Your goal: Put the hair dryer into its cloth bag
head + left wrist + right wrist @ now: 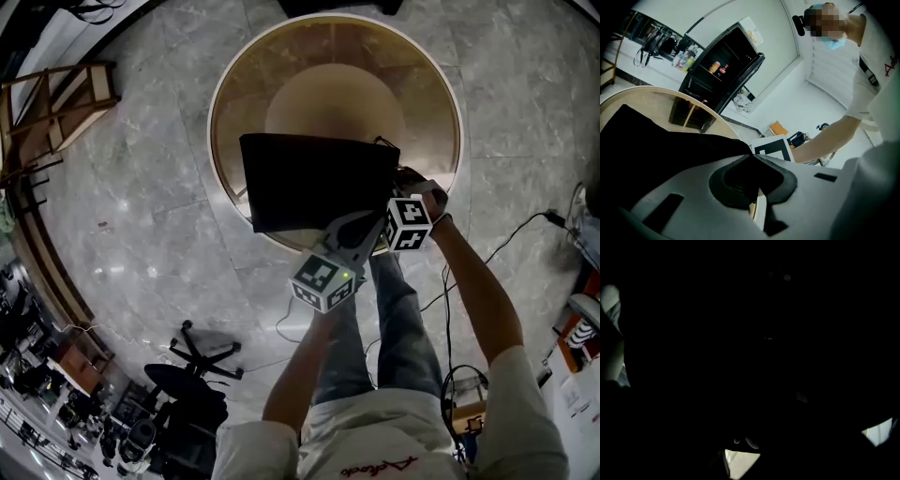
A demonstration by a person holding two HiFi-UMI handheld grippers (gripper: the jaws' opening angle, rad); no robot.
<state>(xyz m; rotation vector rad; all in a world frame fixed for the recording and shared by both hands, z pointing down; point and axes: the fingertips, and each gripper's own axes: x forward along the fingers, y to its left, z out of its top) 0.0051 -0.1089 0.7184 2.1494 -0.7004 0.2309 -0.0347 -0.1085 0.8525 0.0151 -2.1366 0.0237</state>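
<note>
Left tongs (pixel 752 155): jaws closed tip to tip, with the black fabric of the cloth bag (pixel 319 183) pinched between them at its lower edge. That's a solid grip as far as I can read it.

Right tongs (pixel 403 199): sitting at the bag's right edge, just beside the left pair. The right gripper view is almost fully dark, with only slivers of light at the borders, so I can't tell how its jaws stand or whether they hold anything.

In the head view the bag hangs as a flat dark rectangle over the near half of the round table (pixel 422 103). I can't tell if it touches the top.

Hair dryer: I can't make it out in any view, so I can't place it.

The left gripper view shows the right marker cube (pixel 772 149) close behind the jaw tips and a black cabinet (pixel 724 65) in the background. There's an office chair (pixel 192 361) on the floor at my lower left.
</note>
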